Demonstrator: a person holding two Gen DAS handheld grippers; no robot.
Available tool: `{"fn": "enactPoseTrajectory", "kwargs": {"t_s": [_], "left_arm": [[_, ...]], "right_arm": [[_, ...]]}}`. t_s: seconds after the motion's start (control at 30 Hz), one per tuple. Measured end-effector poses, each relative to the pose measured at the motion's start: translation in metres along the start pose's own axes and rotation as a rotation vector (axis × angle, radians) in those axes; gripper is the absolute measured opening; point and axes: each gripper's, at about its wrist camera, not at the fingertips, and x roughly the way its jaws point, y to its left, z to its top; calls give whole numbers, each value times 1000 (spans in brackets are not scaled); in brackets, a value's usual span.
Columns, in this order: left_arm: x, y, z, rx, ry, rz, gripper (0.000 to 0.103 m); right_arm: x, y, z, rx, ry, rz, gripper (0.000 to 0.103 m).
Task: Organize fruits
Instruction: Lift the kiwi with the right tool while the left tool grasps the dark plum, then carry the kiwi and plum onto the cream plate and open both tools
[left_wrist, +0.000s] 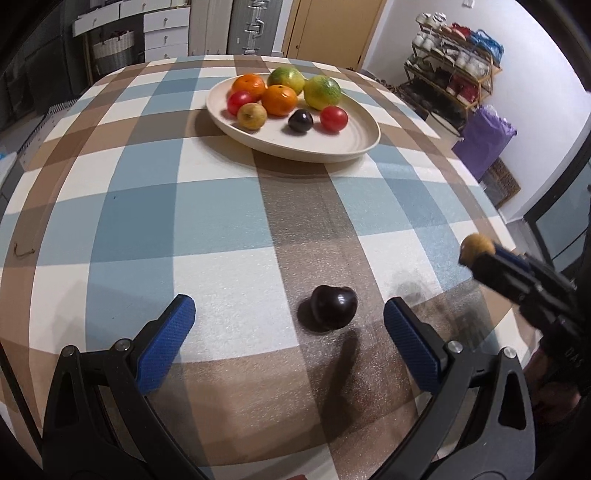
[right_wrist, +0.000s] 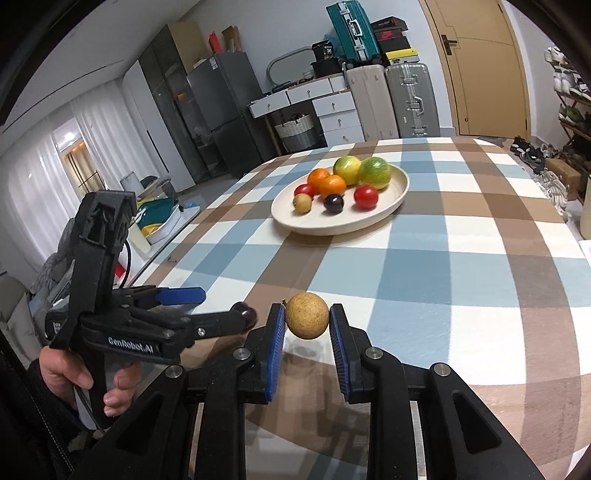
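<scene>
Seven fruits lie in the cream plate (left_wrist: 365, 142) at the far part of the checked surface (left_wrist: 129, 206): two oranges, two green-yellow citrus, two red fruits, one dark plum and one small tan fruit among them. Nearer, a dark plum (left_wrist: 333, 307) rests on the surface between the blue pads of the left claw (left_wrist: 289, 325), which stands released, its jaws wide and clear of the fruit on both sides. Right claw (right_wrist: 307, 320) is clenched on a round tan fruit (right_wrist: 307, 315), pads pressing both flanks, the fruit carried clear above the surface. A hand (right_wrist: 79, 374) grips the left claw's handle in the right wrist view.
</scene>
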Motion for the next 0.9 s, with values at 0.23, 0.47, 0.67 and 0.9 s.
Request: {"fn": "enactPoseTrajectory", "kwargs": {"t_s": [0.23,0.47,0.67,0.9], "left_arm": [[4,-14,1,75,7,39,83],[2,-20,3,112,14,-47,27],[-5,-22,7,131,-12,-71,23],[-13,-17,21,105,-34,-100,23]], "right_arm": [[-6,-7,2,-3,-15,3,25],[-8,-8,2,-4,-22,18,25],[-9,-9,4,-1,-30,18,25],[-7,-11,11,4,-39,26,25]]}}
